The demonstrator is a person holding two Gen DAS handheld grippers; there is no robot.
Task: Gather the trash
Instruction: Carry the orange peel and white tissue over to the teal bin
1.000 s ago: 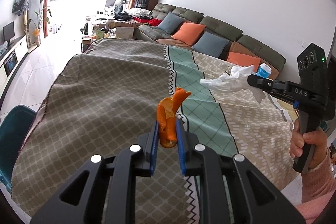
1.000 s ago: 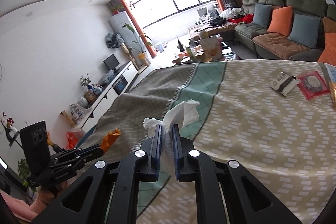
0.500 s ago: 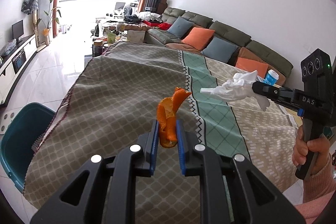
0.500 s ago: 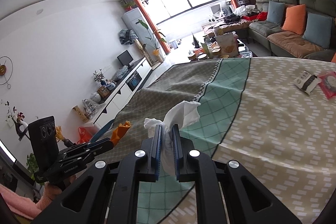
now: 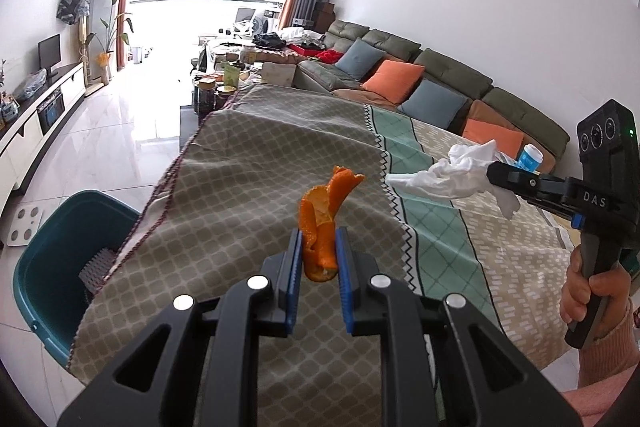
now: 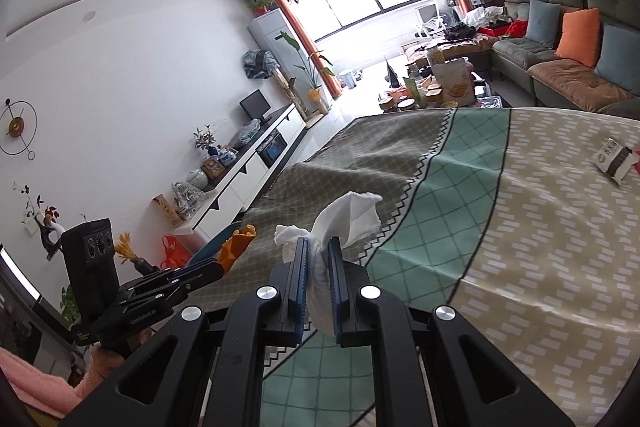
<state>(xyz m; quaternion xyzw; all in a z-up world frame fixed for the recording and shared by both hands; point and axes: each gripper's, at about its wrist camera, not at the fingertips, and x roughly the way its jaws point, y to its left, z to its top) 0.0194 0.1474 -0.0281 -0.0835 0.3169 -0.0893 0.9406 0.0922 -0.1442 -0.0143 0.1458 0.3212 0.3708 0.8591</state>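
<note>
My left gripper is shut on a curled orange peel, held up above the patterned tablecloth. The peel also shows at the tip of that gripper in the right wrist view. My right gripper is shut on a crumpled white tissue, which sticks up past the blue pads. From the left wrist view the tissue hangs at the end of the right gripper, held by a hand in a pink sleeve. A teal bin stands on the floor beside the table's left edge.
A small packet lies on the cloth at the far right. A blue-lidded tub sits beyond the tissue. A sofa with orange and grey cushions runs behind the table. A white TV cabinet lines the left wall.
Both grippers have swung left along the table, keeping hold of the peel and the tissue. The teal bin has come further into the left wrist view.
</note>
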